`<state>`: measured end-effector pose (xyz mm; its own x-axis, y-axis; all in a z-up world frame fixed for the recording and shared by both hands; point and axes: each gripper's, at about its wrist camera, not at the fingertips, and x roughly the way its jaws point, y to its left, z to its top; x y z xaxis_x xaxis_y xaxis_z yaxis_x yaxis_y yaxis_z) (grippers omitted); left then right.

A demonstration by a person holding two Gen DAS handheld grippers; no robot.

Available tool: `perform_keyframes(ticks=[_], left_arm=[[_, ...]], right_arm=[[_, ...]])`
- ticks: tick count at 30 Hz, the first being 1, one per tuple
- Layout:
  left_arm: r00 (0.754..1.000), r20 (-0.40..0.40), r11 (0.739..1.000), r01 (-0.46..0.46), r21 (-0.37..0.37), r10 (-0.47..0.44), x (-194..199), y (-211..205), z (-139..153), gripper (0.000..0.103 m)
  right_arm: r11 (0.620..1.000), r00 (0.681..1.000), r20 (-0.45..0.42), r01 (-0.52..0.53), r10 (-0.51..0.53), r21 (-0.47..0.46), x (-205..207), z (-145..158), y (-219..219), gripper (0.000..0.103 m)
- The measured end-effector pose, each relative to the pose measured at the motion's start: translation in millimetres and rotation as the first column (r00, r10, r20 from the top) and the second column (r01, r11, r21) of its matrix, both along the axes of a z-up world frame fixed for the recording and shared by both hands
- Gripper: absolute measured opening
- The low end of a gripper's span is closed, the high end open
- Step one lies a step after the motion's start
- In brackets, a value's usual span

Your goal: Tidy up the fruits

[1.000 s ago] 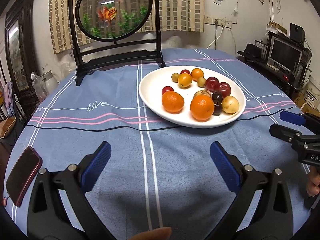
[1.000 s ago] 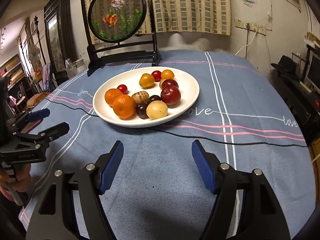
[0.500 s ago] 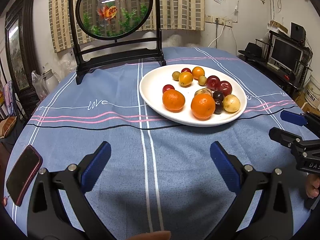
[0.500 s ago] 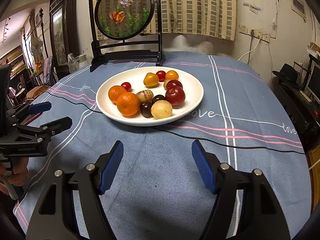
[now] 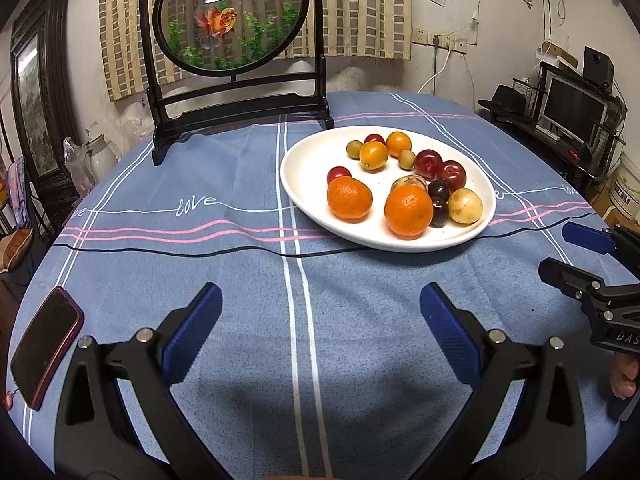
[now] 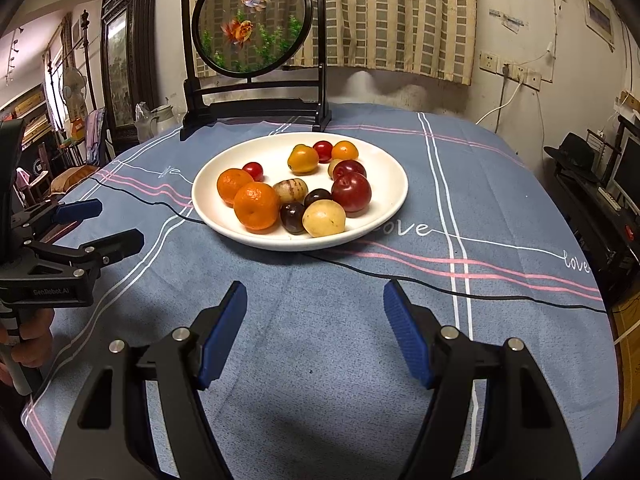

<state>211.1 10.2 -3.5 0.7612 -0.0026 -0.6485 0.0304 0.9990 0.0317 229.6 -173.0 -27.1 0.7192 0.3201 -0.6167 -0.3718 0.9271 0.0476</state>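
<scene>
Left wrist view: left gripper (image 5: 320,320) spread wide, nothing between its blue pads, held low over the tablecloth (image 5: 240,272) short of the plate. Right gripper (image 6: 316,320) likewise wide and empty (its side profile shows at the left view's edge). Both face the white plate (image 5: 312,168), presumably to keep every fruit in sight. All fruit lies on the plate: two mandarins (image 5: 349,199) nearest, plums (image 6: 351,192), small ones behind, possibly kumquats. Grouped loosely; fits sorted or unsorted. Phone (image 5: 46,346) near the left edge.

Glossy white plate (image 5: 312,184), matt cloth (image 5: 224,280)
</scene>
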Motion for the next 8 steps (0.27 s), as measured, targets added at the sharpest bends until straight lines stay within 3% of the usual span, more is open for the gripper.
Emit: perform_keyframes(ticks=[8], left_arm=[[1.000,-0.007,1.000,0.004,-0.008,-0.004,-0.1,0.3,0.3,0.101]], right_arm=[[1.000,1.000,0.000,-0.002,0.002,-0.005,-0.5,-1.6,0.5,0.071]])
